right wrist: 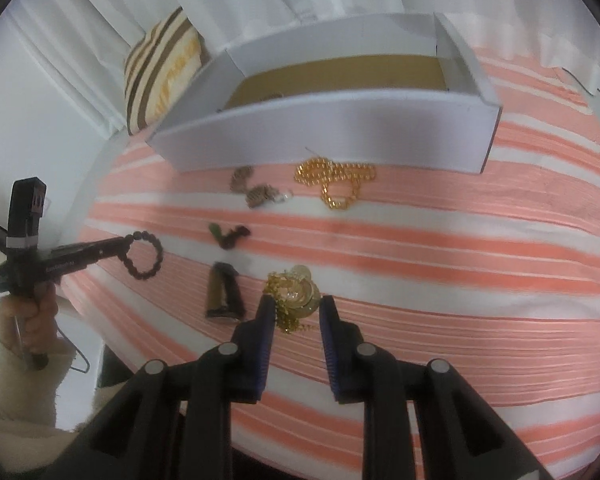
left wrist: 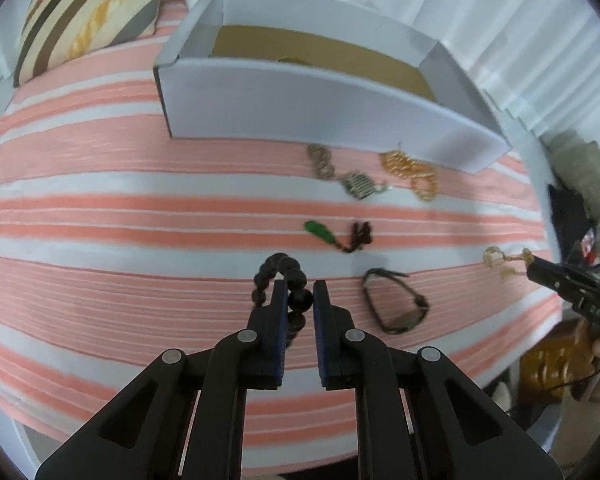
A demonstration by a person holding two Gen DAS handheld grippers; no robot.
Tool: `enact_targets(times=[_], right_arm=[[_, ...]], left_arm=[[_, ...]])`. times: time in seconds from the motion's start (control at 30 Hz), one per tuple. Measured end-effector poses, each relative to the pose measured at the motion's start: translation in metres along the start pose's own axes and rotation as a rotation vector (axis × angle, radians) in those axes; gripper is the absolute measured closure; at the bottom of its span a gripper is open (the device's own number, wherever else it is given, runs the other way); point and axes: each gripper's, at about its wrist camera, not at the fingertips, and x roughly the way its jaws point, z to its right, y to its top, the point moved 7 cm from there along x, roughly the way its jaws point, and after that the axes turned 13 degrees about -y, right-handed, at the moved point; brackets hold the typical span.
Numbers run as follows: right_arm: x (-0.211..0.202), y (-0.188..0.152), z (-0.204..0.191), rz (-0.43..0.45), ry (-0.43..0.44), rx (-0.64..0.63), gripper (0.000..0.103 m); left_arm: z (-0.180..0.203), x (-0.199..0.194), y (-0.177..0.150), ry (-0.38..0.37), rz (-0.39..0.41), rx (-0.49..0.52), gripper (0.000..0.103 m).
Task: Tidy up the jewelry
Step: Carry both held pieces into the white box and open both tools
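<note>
White cardboard forms the open box (left wrist: pixel 328 108) that anchors the scene on the pink-and-white striped cloth (left wrist: pixel 140 216); its brown floor is mostly bare, with only a hint of one item showing over the near wall.

From the left wrist view, the left gripper (left wrist: pixel 300 300) has its jaws drawn narrow onto a dark bead bracelet (left wrist: pixel 288 280), one bead caught between the blue pads and the rest of the loop curling out beyond the tips, clear of the cloth. That suits carrying it toward the box. Just in front of the box's near wall lie a grey chain piece (left wrist: pixel 348 176) and a gold bead necklace (left wrist: pixel 412 172); nearer than those, a green pendant (left wrist: pixel 320 232), and nearer again a dark strap (left wrist: pixel 396 300).

From the right wrist view, the right gripper (right wrist: pixel 294 308) is closed on a gold coin-like ornament (right wrist: pixel 300 292), its fine chain dangling between the fingers. It sits well short of the box, nearer than the necklace. Both pieces appear lifted together, probably so each hand can drop its load over the box's low near wall.
</note>
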Motion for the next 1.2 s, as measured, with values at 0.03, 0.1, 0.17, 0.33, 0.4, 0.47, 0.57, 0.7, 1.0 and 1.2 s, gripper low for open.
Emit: enact_targets(times=[0.03,0.1,0.17,0.33,0.4,0.47,0.57,0.7,1.0,1.2], right_arm=[[-0.005,0.004,-0.002,0.009,-0.004,-0.003,0.080],[-0.012,0.009,-0.002,0.025,-0.017,-0.008,0.080],[-0.016,0.015,-0.003,0.036,-0.019,-0.008,0.080],[-0.029,0.034,-0.002,0.060,-0.035,-0.018,0.080],[-0.033,0.043,-0.002,0.067,-0.038,-0.019,0.080],[-0.039,0.057,0.000,0.080,-0.040,-0.020,0.080],[-0.048,0.081,0.002,0.109,-0.051,-0.021,0.080],[-0.059,0.124,0.013,0.160,-0.078,-0.016,0.080],[-0.045,0.201,0.039,0.197,-0.127,-0.001,0.080],[-0.006,0.226,0.056,0.148,-0.149,0.018,0.080]], left_arm=[[0.003,0.001,0.004,-0.007,0.001,-0.003,0.092],[0.006,-0.009,0.011,-0.029,0.009,-0.011,0.092],[0.007,-0.014,0.017,-0.031,0.019,-0.009,0.092],[0.012,-0.027,0.038,-0.030,0.034,0.003,0.092],[0.016,-0.034,0.052,-0.028,0.044,0.015,0.092],[0.020,-0.042,0.065,-0.029,0.058,0.024,0.092],[0.024,-0.055,0.091,-0.029,0.089,0.039,0.092],[0.027,-0.069,0.135,0.004,0.144,0.067,0.092],[0.013,-0.042,0.216,0.101,0.174,0.102,0.092],[-0.013,0.016,0.239,0.143,0.092,0.075,0.092]])
